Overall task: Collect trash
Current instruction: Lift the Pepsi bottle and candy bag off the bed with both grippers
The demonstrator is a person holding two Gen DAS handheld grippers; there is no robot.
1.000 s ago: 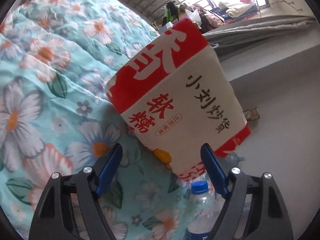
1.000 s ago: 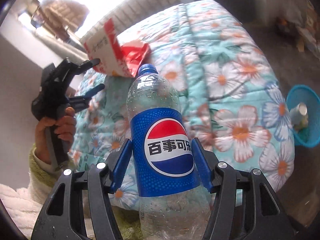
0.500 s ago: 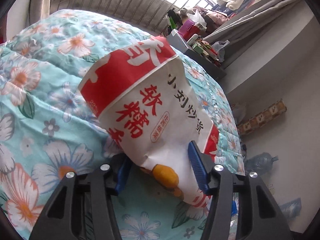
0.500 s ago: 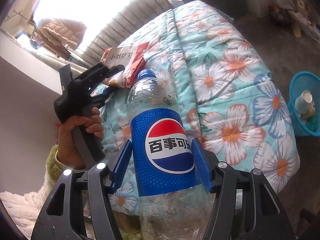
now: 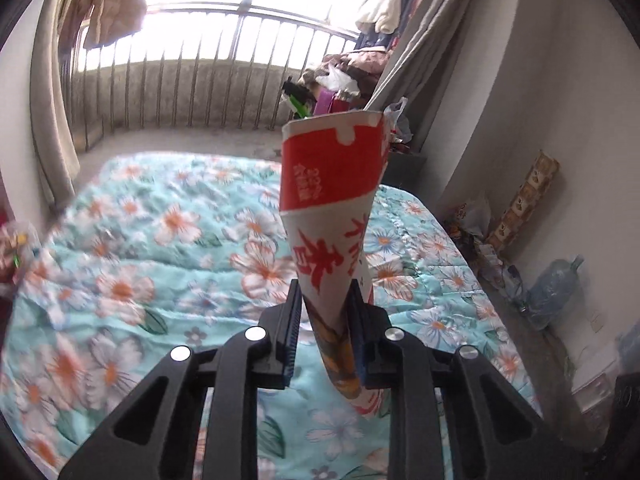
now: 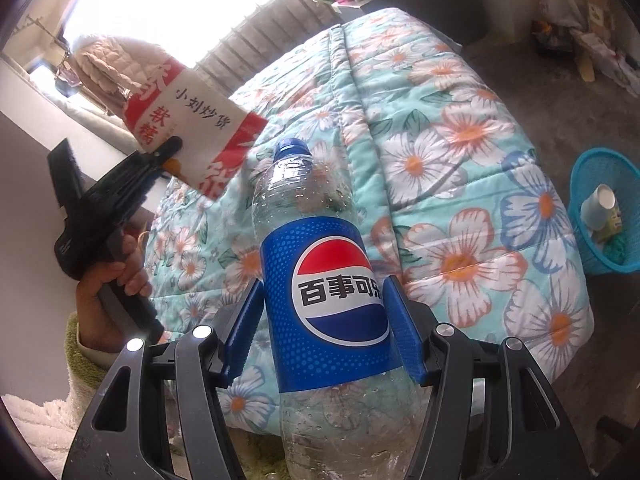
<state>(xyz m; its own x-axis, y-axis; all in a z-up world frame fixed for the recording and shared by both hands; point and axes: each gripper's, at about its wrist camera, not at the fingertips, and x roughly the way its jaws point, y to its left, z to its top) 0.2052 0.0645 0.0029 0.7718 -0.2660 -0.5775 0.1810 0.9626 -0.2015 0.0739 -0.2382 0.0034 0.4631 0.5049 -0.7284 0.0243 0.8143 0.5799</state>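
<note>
The bottle's (image 6: 328,280) base is running out of frame, seemingly empty; right fingers (image 6: 396,328) are clamping its label; left fingers (image 5: 290,320), just closing, are pinching the paper bag (image 5: 328,208) above the bed (image 5: 140,260).

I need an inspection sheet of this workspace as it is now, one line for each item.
Surface: bed with floral quilt, nothing lying on it in view.
Job's things: paper bag lifted off the bed; bottle held; blue basket on the floor, cup inside.
Clutter: boxes, bags and a water jug along the wall.
Grippers: left claw has just been closing, pinching the bag; right claw clamps the bottle.
Cables: nothing seen.
Surroundings: balcony railing, curtains, hanging clothes.
</note>
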